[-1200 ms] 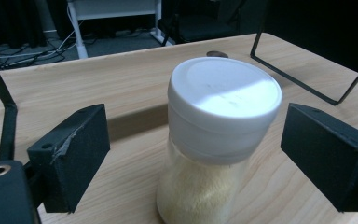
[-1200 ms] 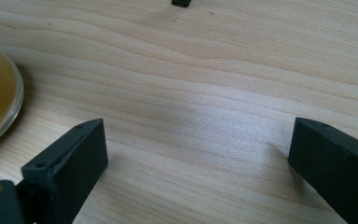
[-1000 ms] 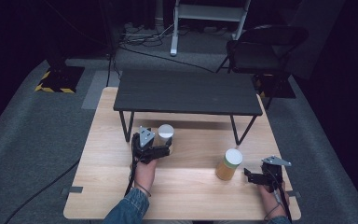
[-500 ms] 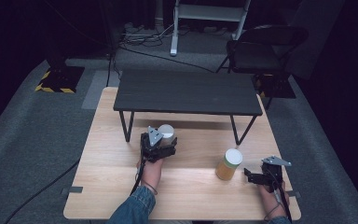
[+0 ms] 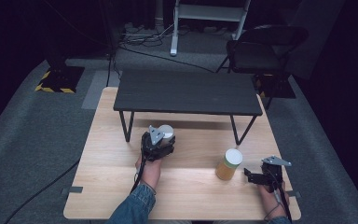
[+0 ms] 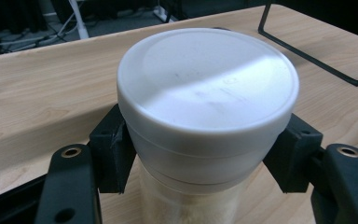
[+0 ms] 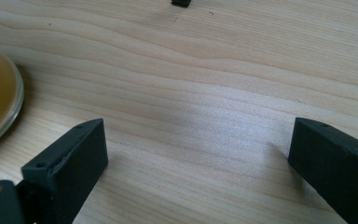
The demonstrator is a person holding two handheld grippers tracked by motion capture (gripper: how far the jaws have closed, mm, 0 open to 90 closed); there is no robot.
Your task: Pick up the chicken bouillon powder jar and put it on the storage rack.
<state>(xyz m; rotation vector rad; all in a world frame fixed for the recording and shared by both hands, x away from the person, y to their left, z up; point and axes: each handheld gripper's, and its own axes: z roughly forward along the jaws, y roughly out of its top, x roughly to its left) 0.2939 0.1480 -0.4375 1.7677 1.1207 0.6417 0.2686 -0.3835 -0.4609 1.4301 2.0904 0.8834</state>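
Lifting the white-lidded jar calls for a straight, level rise, since the left claw, just closed, clamps it below the lid, in front of the black stand, while the right claw rests wide beside the amber jar.

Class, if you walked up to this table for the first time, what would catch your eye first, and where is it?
First, the white-lidded jar near the table's middle, in front of the low black shelf: the left gripper has just closed its fingers on it under the lid. Next, the amber jar at front right, beside the open right gripper.
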